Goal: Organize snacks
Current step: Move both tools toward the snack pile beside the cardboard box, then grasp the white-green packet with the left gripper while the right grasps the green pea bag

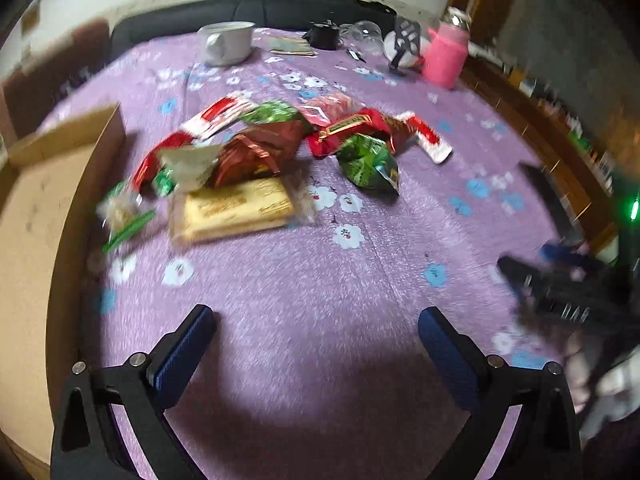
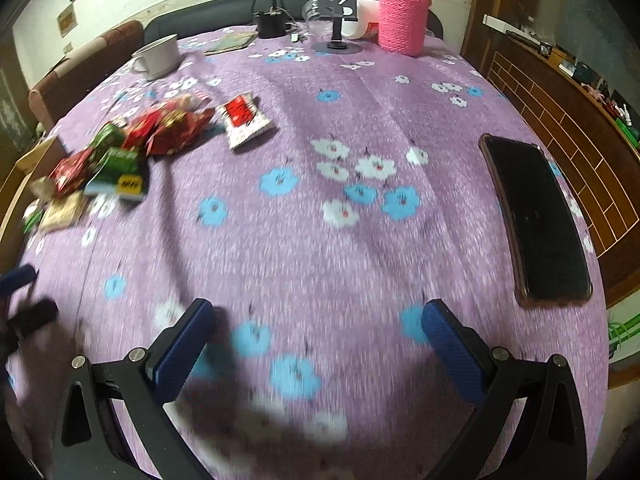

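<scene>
We see a heap of snack packets (image 1: 272, 148) in crinkled foil and glossy film, red, green and clear, lying on the desk (image 1: 320, 264) under a purple cloth printed with white and blue flowers; at the near edge of the heap lies a flat, rectangular tan packet (image 1: 236, 208) in clear wrap, and a plump green bag (image 1: 370, 164) sits at its right side; left of the heap stands an open cardboard box (image 1: 44, 216), matte brown, close beside the outermost packets. One flat red-and-white packet (image 2: 244, 120) lies slightly apart, to the right of the heap. Beyond the heap, near the desk's far edge, stand a white mug (image 2: 160, 56), a bottle in a pink knitted sleeve (image 2: 402, 20) and a dark phone stand (image 2: 338, 12); far right of the heap lies a black phone (image 2: 536, 220), glossy and flat. A dark sofa back runs behind the desk (much of both views is blurred). The left gripper (image 1: 316, 336) and the right gripper (image 2: 318, 332) both hover above bare cloth, ribbed blue fingers (image 1: 182, 354) spread wide and empty.
</scene>
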### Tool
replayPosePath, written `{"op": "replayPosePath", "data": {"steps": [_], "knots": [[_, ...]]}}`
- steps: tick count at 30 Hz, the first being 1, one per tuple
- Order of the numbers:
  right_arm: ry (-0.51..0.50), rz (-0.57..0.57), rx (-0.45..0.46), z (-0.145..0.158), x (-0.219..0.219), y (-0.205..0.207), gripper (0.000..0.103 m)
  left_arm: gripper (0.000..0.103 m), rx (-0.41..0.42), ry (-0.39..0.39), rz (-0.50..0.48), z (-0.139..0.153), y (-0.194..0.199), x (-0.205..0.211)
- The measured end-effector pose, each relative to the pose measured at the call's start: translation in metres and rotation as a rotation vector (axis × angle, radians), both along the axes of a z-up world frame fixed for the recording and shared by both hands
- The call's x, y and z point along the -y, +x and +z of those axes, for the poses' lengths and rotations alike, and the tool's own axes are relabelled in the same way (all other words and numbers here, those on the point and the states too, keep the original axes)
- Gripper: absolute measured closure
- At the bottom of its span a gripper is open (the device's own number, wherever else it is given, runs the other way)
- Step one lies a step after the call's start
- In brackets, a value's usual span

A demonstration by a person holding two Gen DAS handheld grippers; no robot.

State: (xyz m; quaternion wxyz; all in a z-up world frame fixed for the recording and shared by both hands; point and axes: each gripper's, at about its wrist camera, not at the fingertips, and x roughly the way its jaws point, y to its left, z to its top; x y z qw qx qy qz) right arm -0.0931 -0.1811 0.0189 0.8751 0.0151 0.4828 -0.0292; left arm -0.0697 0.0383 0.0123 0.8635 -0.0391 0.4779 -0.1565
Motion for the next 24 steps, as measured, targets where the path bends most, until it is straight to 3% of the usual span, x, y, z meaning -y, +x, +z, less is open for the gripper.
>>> {"op": "replayPosePath", "data": {"steps": [9, 12, 15, 18, 20, 24], "knots": [[0.023, 0.009, -0.063, 0.004, 0.000, -0.006, 0.001, 0.001, -0.007, -0.170, -0.045, 0.003, -0.009, -0.023], [0.097, 0.064, -0.003, 0.015, -0.012, 0.004, 0.010, 0.001, -0.006, -0.232, -0.028, 0.004, -0.012, -0.034], [0.146, 0.124, 0.078, 0.031, -0.035, 0.023, 0.011, 0.003, -0.001, -0.261, -0.001, 0.005, -0.013, -0.040], [0.184, 0.179, 0.129, 0.043, -0.061, 0.048, 0.015, 0.014, -0.012, -0.289, 0.001, 0.005, -0.013, -0.046], [0.164, 0.203, 0.146, 0.043, -0.079, 0.064, 0.019, 0.028, -0.010, -0.294, -0.016, 0.010, -0.015, -0.048], [0.201, 0.247, 0.098, 0.027, -0.101, 0.085, 0.043, 0.029, 0.042, -0.248, -0.009, 0.030, -0.011, -0.059]]}}
